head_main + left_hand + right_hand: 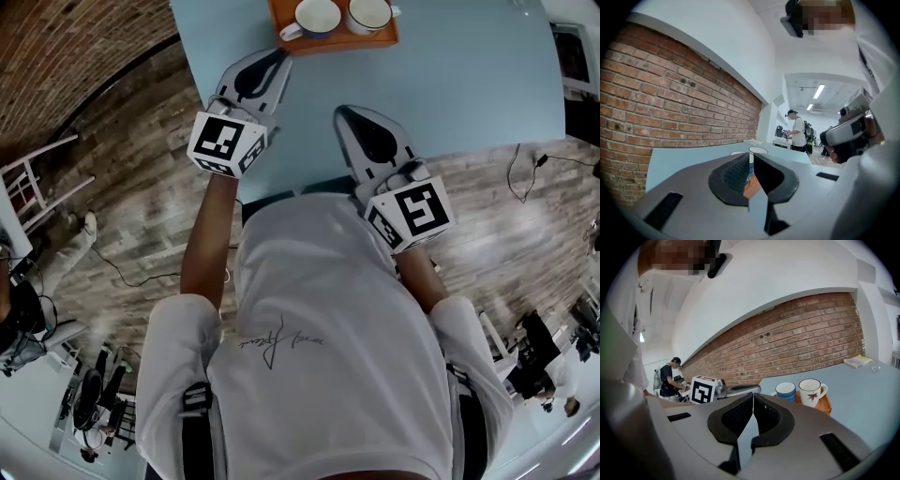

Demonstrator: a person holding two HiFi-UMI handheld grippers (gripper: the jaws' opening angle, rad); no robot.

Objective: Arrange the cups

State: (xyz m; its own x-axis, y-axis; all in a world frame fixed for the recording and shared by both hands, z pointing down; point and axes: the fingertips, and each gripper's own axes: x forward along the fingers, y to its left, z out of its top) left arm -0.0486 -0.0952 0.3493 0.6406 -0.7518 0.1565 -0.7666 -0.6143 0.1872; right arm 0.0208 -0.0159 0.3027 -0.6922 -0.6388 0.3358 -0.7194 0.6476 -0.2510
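An orange tray (335,41) at the far side of the pale blue table (469,84) carries two cups. A blue-striped cup (316,17) stands on its left part. To its right stands a white cup with a leaf print (368,13). The right gripper view shows the same pair, the blue cup (786,391) left of the white cup (810,391). My left gripper (279,58) is shut and empty, its tip just short of the tray's near left corner. My right gripper (343,114) is shut and empty too, over the table's near edge. In the left gripper view the jaws (751,161) hide most of the tray.
A yellow book (858,361) lies far off on the table by the brick wall. The floor around is wood planks with a black cable (525,164) at the right. People stand at desks in the background.
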